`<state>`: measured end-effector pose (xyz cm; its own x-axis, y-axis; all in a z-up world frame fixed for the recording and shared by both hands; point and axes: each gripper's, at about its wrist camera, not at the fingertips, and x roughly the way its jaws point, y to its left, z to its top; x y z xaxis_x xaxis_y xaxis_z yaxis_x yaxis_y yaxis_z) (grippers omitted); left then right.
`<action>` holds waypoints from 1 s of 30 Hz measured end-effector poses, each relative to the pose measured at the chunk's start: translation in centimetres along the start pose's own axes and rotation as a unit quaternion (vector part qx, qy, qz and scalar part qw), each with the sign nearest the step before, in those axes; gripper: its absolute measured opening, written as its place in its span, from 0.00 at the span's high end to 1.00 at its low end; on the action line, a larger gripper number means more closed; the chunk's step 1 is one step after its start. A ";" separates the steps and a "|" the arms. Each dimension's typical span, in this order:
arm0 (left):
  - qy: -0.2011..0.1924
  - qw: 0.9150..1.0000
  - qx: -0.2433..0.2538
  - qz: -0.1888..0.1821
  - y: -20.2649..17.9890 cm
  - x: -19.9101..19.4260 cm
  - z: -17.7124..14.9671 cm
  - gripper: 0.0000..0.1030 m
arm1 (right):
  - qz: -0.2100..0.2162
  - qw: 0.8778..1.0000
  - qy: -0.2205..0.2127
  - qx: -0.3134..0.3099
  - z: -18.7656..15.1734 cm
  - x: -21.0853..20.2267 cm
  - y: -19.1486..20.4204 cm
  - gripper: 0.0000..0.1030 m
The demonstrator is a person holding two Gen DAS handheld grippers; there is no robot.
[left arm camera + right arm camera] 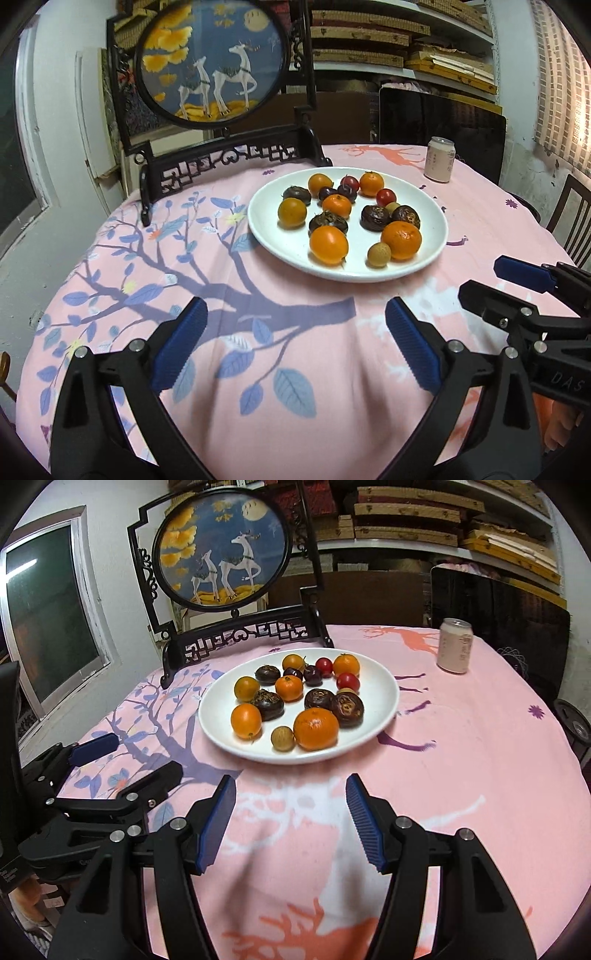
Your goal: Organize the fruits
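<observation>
A white plate [258, 221] [384, 698] sits on the pink tablecloth toward the far side of the table. It holds several oranges [328, 244] [316, 728], dark brown water chestnuts [375, 218] [347, 709], red cherry tomatoes [386, 196] [347, 681], dark cherries and a small tan longan [378, 254] [282, 738]. My left gripper [295, 310] hovers over the cloth in front of the plate, open and with nothing in it. My right gripper [291, 782] is also short of the plate, open and empty. Each gripper shows at the edge of the other's view.
A pale pink drink can [439, 160] [455, 646] stands behind the plate to the right. A dark carved stand with a round deer picture [214, 62] [221, 550] rises at the table's back left. A wooden chair [576, 206] is beyond the right edge.
</observation>
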<state>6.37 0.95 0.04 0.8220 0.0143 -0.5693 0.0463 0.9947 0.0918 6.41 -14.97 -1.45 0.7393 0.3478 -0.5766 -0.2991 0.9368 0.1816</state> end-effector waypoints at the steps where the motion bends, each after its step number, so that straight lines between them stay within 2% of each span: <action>1: -0.005 1.000 0.001 0.003 -0.1 -0.4 -0.2 0.03 | 0.000 1.000 -0.005 0.004 -0.4 -0.5 -0.1 0.39; 9: -0.013 1.000 0.002 0.007 -0.4 -1.8 -1.5 0.02 | -0.007 1.000 -0.014 0.021 -2.5 -2.2 -0.7 0.38; 14: -0.001 1.000 -0.002 0.004 -0.1 -1.2 -1.4 0.02 | -0.019 0.999 -0.023 0.026 -2.8 -2.5 -0.9 0.19; 15: 0.000 1.000 -0.003 0.003 -0.1 -1.2 -1.4 0.02 | -0.023 0.999 -0.027 0.025 -2.8 -2.7 -0.9 0.08; 16: 0.001 1.000 -0.004 0.001 -0.1 -1.2 -1.4 0.02 | -0.030 0.999 -0.036 0.023 -2.7 -2.9 -0.8 0.03; 20: 0.001 1.000 -0.006 0.003 0.0 -1.2 -1.2 0.02 | -0.038 0.997 -0.064 0.019 -2.5 -3.7 -0.8 0.03; 27: -0.024 1.000 -0.006 0.003 0.0 -2.3 -0.9 0.02 | -0.032 0.997 -0.047 0.049 -2.2 -3.3 -1.6 0.01; 30: -0.031 0.999 0.002 0.025 -0.3 -2.5 -0.9 0.02 | -0.032 0.996 -0.060 0.058 -2.3 -3.5 -1.9 0.01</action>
<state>3.76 0.76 0.72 0.8572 0.0572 -0.5119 0.0066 0.9925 0.1220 3.02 -18.02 -1.64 0.8234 0.2822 -0.4922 -0.1821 0.9531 0.2419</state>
